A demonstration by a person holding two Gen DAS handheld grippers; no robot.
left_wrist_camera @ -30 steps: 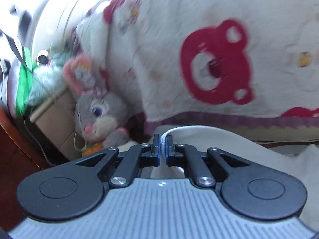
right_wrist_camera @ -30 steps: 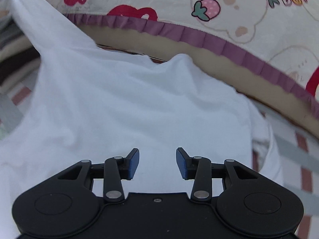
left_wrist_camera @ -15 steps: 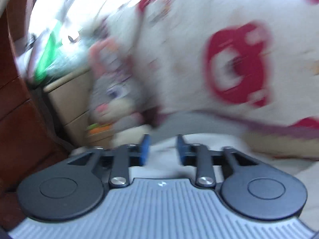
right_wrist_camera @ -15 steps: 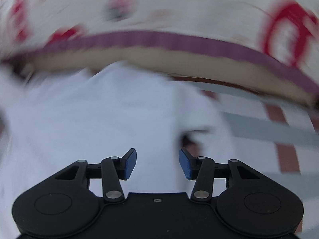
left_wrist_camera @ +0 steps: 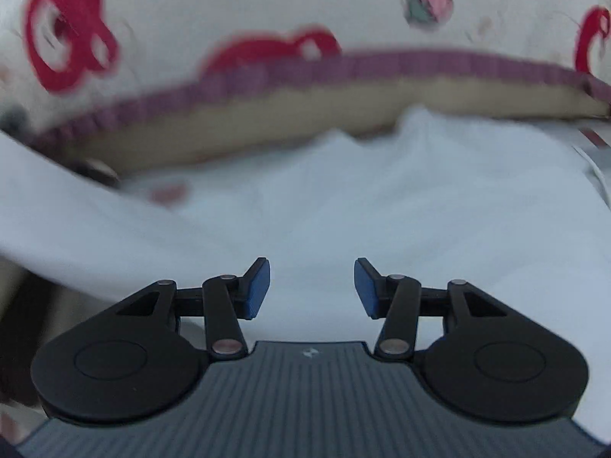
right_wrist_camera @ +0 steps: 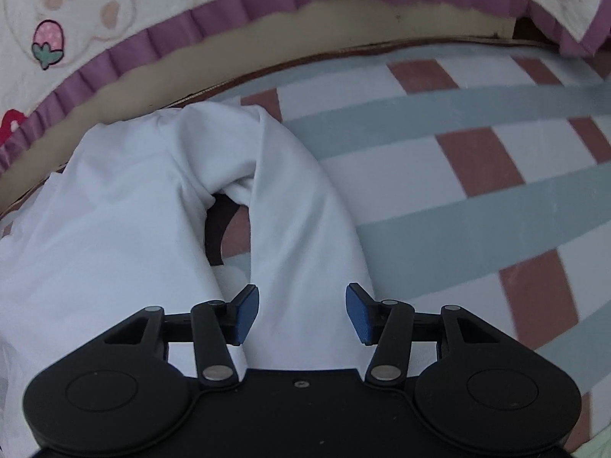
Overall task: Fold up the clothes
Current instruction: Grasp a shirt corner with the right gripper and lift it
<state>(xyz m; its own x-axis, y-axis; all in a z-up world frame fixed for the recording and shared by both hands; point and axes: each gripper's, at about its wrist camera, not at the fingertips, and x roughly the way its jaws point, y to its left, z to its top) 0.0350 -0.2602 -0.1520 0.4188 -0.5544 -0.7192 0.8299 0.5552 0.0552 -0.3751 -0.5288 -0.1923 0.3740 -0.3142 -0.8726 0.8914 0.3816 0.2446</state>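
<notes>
Soft white garment (right_wrist_camera: 126,206) rumpled on checked sheet (right_wrist_camera: 477,160) — both tools (left_wrist_camera: 312,286) (right_wrist_camera: 301,315) opening, gripping nothing

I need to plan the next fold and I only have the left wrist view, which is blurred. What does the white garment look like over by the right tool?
Observer: A long white sleeve runs up from the right tool, doubled back on itself.
Operator: Is that tool gripping it?
Observer: No, its jaws are opening; the sleeve lies under the gap, unpinched.
Operator: What is beside it?
Observer: A checked sheet, grey-green and brick-red, bare on the right.
</notes>
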